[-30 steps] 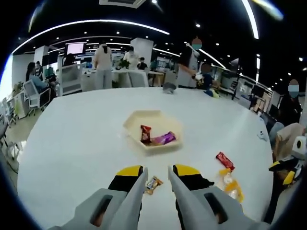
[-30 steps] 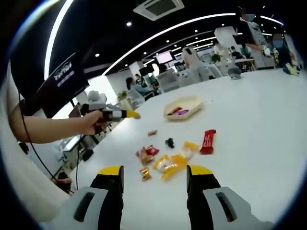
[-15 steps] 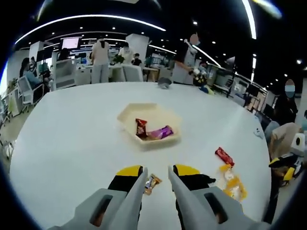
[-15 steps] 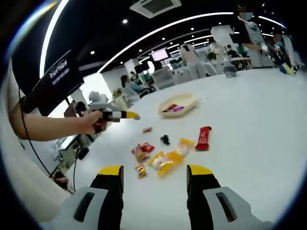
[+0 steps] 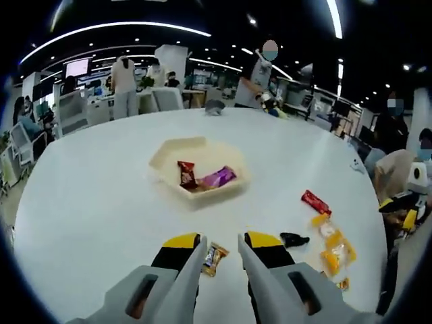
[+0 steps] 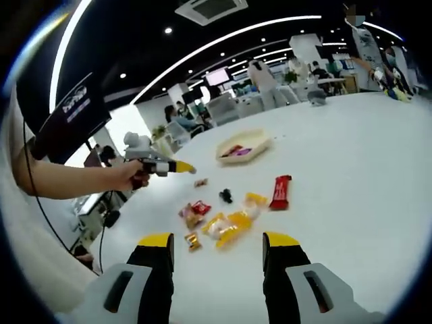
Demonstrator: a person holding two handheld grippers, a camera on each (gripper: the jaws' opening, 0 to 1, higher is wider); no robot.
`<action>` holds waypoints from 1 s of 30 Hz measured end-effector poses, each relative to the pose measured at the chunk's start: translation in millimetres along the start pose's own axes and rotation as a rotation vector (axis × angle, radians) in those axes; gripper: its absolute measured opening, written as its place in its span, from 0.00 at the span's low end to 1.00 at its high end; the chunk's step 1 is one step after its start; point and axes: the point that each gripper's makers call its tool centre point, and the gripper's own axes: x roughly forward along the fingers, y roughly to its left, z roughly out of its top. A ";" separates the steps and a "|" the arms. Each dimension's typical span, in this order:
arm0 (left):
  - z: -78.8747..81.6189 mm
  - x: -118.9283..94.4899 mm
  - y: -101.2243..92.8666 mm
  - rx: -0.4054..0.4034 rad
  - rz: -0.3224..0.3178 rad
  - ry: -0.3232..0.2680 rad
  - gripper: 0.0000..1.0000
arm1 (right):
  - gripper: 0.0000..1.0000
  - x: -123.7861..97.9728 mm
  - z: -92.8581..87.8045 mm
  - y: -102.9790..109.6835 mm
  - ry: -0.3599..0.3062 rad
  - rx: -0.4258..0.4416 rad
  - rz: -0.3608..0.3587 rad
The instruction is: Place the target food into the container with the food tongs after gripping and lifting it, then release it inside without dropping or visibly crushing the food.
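Hovering low, left gripper (image 5: 220, 244) stayed parted around small gold candy (image 5: 214, 257), not yet clamped; container (image 5: 196, 177) drifted far-left in view. Right gripper (image 6: 217, 244) idled, fingers apart, empty.

Glossy foil wrappers (image 5: 214, 258), matt cream container (image 5: 196, 170), smooth white table (image 5: 101, 202)

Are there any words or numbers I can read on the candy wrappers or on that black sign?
Black sign: white lettering, too blurred to read.
Red snack bar wrapper: print too small to read.
Wrappers in the cream container: no readable text.
Small wrapped candy by the left gripper: unreadable.
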 end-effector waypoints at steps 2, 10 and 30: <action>-2.6 1.5 0.8 0.008 -0.003 0.008 0.25 | 0.54 1.1 -1.4 -0.9 0.006 0.000 0.000; -5.9 6.0 -0.9 0.030 -0.032 0.019 0.25 | 0.54 3.5 -1.2 -4.3 0.014 0.005 -0.004; -17.5 22.2 4.1 0.100 -0.046 0.058 0.25 | 0.54 6.9 -3.9 -13.0 0.036 0.005 -0.017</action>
